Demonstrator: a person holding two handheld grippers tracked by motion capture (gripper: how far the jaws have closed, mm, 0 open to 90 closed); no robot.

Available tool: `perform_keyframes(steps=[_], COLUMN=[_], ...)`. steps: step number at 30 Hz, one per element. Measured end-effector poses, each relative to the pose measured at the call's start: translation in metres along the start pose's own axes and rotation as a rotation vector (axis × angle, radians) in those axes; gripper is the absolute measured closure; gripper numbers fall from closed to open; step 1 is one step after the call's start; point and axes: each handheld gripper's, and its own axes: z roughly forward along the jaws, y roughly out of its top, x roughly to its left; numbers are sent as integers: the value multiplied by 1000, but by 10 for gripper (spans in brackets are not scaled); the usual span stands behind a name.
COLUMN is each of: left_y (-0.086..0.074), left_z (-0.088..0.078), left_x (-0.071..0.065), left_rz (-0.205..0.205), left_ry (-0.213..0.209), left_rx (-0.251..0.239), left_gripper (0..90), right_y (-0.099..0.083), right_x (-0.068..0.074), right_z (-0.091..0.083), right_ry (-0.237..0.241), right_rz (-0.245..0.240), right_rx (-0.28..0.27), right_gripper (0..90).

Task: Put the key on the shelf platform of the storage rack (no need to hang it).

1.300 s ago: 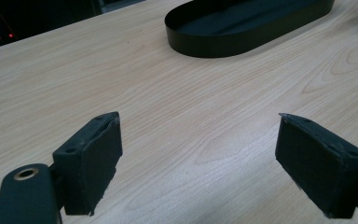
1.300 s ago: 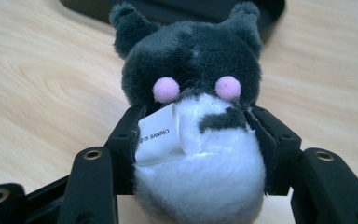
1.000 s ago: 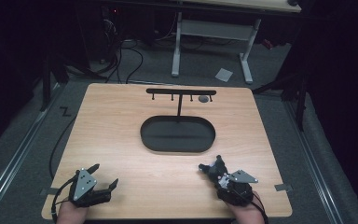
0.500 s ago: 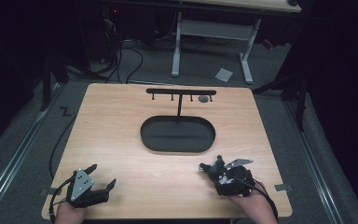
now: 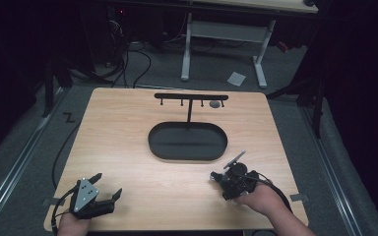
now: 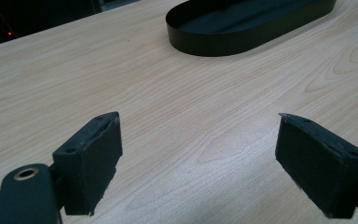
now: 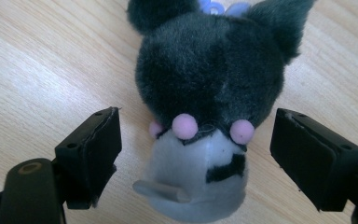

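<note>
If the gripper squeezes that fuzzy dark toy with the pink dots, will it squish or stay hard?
The plush toy looks furry all over, so it will probably squish and feel light. Its fuzzy body should grip well rather than slip. It lies flat on the table between the open right gripper jaws, so it likely won't roll away.

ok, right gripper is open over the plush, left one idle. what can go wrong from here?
1. The plush is round and soft, and the right gripper straddles its grey face end. Closing there may squeeze it forward out of the jaws.
2. A small grey tab pokes out low on the plush; a jaw could pinch only that, giving a weak hold.
3. The left gripper, open, sits far off, so it could not quickly steady a slip.
</note>
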Motion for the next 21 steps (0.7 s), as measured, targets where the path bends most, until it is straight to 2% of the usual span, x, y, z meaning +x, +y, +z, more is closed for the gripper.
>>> perform_keyframes(steps=[5, 8, 10, 16, 17, 20, 21], left_y=[0, -1, -1, -3, -3, -5, -6], left_z=[-1, -2, -2, -6, -7, -10, -10], left_x=[1, 1, 2, 2, 3, 4, 5], left_rz=[-3, -4, -8, -15, -14, -18, -26], left_ry=[2, 1, 4, 15, 19, 25, 25], left_rx=[-1, 1, 2, -1, -2, -2, 1], left_gripper=[152, 152, 152, 152, 152, 152, 152], right_y=[7, 7, 7, 5, 3, 2, 0], right_x=[1, 2, 3, -1, -4, -6, -8], right_z=[2, 2, 2, 8, 10, 11, 13], right_ry=[-10, 8, -3, -8, 0, 12, 35], right_rz=[-14, -26, -24, -12, -1, 9, 20], right_rx=[56, 57, 66, 86, 87, 78, 82], right_gripper=[173, 172, 182, 280, 324, 368, 395])
